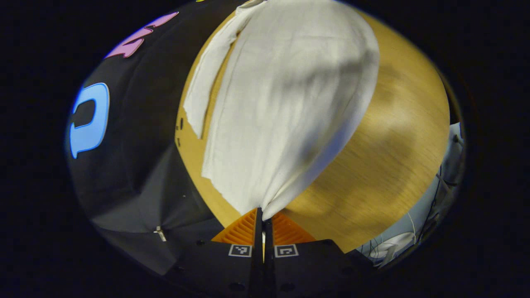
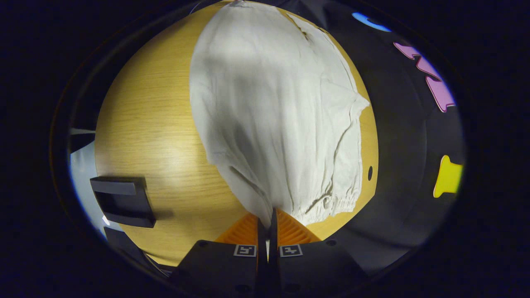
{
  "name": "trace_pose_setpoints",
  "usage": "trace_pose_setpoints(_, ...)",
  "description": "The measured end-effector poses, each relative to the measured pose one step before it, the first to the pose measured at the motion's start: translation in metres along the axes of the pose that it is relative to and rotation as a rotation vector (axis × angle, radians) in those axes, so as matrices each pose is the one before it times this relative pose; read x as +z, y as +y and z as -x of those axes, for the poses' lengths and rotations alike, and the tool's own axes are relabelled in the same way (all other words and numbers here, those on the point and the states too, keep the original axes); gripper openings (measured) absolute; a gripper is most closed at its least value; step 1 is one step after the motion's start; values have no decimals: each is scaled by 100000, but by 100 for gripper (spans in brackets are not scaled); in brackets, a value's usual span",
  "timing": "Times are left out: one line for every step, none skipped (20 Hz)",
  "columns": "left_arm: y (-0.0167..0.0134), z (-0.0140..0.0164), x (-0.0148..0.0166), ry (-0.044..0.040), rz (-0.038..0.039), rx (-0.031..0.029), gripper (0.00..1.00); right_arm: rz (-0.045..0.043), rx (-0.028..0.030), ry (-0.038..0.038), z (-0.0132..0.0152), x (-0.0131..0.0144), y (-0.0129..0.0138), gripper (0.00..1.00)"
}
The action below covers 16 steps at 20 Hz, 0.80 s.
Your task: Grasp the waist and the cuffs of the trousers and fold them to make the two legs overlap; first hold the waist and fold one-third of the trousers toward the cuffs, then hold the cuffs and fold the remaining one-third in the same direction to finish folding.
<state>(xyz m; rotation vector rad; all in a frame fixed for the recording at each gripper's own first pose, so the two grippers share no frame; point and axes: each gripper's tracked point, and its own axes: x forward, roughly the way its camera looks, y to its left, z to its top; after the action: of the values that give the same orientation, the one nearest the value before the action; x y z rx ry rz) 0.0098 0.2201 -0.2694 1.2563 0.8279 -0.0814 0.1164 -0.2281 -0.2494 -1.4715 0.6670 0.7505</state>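
The counter (image 1: 385, 165) was smooth pale wood with fine straight grain. On it lay the trousers (image 1: 285, 107), soft off-white woven cloth, creased and limp. From the left tool (image 1: 263, 219), clamped shut on a pinch of fabric, one leg ran toward twelve o'clock and a narrower strip showed at eleven. The right tool (image 2: 268, 221), likewise closed on cloth, held the end whose gathered, elasticated waist (image 2: 337, 203) sat at two o'clock. To overlap the legs cleanly, both grips probably needed to rise together, keeping the fabric taut and the edges aligned.
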Motion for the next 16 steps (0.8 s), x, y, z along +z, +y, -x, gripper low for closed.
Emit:
trace_pose_setpoints(477, 384, 283, -1322, 3651, 1631, 5, -3809, -2334, -122, 402, 227, -617, 5)
trace_pose_setpoints(868, 263, 357, -1170, 3122, 1682, 6, -4143, -2268, -163, 408, 207, -582, 5)
trace_pose_setpoints(892, 151, 468, -416, 2877, 1643, 6, -3990, -2499, -543, 422, 490, -639, 5)
trace_pose_setpoints(901, 230, 525, -1193, 3541, 1769, 6, -3493, -2912, -1696, 399, 612, -836, 5)
trace_pose_setpoints(916, -96, 838, -1607, 4843, 1197, 6, -3556, -2889, -1826, 153, 562, -1049, 6)
trace_pose_setpoints(1011, 82, 935, -1669, 4888, 1640, 5, -4128, -2401, -675, 29, 279, -938, 5)
trace_pose_setpoints(1146, -60, 1107, -1428, 3753, 2104, 5, -4966, -1929, 383, -28, 171, -835, 5)
trace_pose_setpoints(1119, -216, 1071, -1413, 1814, 1840, 5, -5483, -2085, 295, -195, 125, -981, 5)
trace_pose_setpoints(1035, -219, 1189, -1620, 898, 1605, 6, -6239, -2487, 29, -119, 432, -1184, 5)
trace_pose_setpoints(870, -164, 1200, -2006, 859, 1192, 6, -6725, -2346, -437, -35, 551, -1163, 5)
trace_pose_setpoints(783, -323, 1195, -1553, 1059, 611, 5, -6328, -2659, -676, -244, 745, -1239, 5)
trace_pose_setpoints(939, -402, 1052, -1027, 1461, 781, 5, -5834, -2267, -372, 4, 870, -1124, 5)
trace_pose_setpoints(836, -405, 1261, -1408, 2044, 610, 5, -5614, -1927, -456, -10, 841, -932, 5)
trace_pose_setpoints(853, -811, 1370, -2267, 2849, 278, 5, -5575, -1633, -747, -152, 976, -791, 5)
trace_pose_setpoints(582, -835, 1487, -1713, 3288, -179, 5, -5884, -1510, -446, -99, 1016, -696, 5)
trace_pose_setpoints(610, -978, 1278, -1411, 2234, 336, 5, -6644, -954, 248, -270, 799, -500, 5)
